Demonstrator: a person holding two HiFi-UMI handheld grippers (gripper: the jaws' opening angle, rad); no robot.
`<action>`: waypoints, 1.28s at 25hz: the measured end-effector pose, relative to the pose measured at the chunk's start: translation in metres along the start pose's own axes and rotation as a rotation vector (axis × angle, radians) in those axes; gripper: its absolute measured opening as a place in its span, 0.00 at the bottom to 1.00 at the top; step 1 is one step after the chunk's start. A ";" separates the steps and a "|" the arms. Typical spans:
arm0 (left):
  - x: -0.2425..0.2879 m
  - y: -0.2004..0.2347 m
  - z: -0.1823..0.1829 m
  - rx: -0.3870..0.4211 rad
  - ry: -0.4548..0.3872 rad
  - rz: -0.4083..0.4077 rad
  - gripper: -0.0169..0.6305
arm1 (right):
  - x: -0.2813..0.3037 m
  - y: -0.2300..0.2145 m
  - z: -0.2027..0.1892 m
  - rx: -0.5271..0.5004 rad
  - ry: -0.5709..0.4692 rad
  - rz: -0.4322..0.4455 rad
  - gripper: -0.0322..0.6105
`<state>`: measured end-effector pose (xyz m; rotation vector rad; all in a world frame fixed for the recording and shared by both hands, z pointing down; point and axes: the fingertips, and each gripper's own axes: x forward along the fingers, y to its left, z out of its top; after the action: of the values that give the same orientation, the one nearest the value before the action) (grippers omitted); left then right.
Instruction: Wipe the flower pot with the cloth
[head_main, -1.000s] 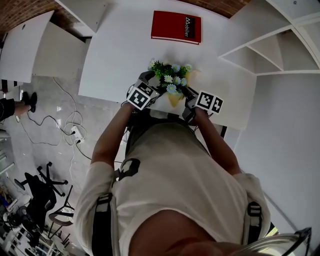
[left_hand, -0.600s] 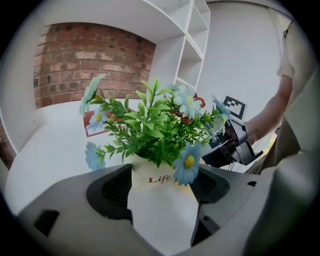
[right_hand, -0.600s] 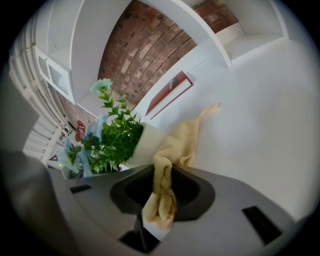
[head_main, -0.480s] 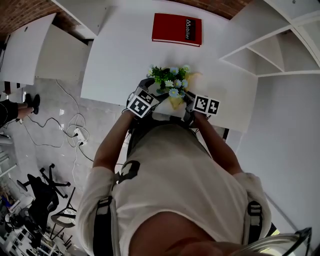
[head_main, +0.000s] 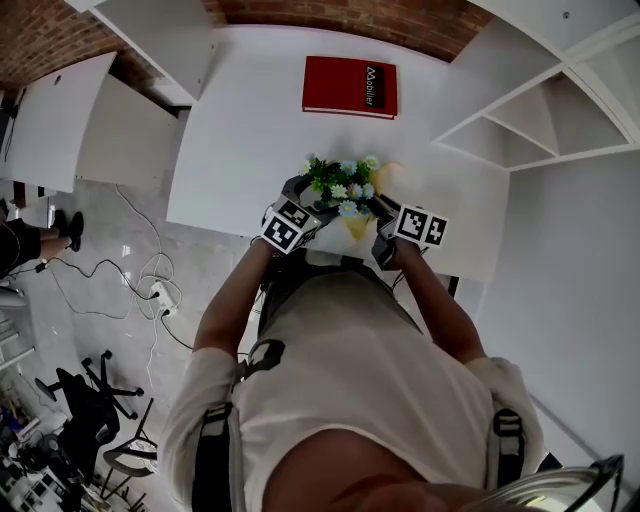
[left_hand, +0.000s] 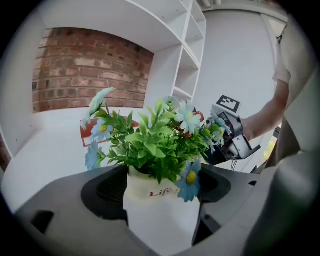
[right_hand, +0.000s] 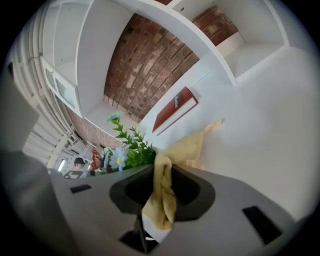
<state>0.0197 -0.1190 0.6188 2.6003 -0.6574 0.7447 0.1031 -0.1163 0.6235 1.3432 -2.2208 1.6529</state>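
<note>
Gripping white flower pot (left_hand: 161, 214) with left gripper (head_main: 298, 202) at near table (head_main: 240, 130) edge. Pinching yellow cloth (right_hand: 162, 192) in right gripper (head_main: 386, 208), just beside pot. Behind, well apart: red book (head_main: 350, 85). At right: white shelves (head_main: 520, 110). Leaves (head_main: 335, 178) hiding pot from head view.

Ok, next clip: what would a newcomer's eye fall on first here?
The flower pot, white with green leaves and blue and white flowers, stands out most, gripped between the left gripper's jaws near the table's front edge. Beside it, a bunched yellow cloth is pinched in the right gripper. A red book lies at the far side, by the brick wall.
</note>
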 end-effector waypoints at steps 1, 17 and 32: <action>0.000 0.001 0.001 -0.007 -0.004 0.020 0.61 | 0.000 0.005 0.003 0.007 -0.013 0.017 0.21; -0.014 -0.005 -0.025 -0.071 -0.008 0.190 0.61 | 0.018 -0.019 -0.039 0.014 0.085 -0.030 0.21; -0.005 0.007 -0.029 -0.091 -0.011 0.212 0.61 | 0.005 0.025 -0.002 -0.024 0.045 0.112 0.21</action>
<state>0.0009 -0.1102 0.6405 2.4787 -0.9592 0.7446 0.0827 -0.1172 0.6083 1.1847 -2.3217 1.6674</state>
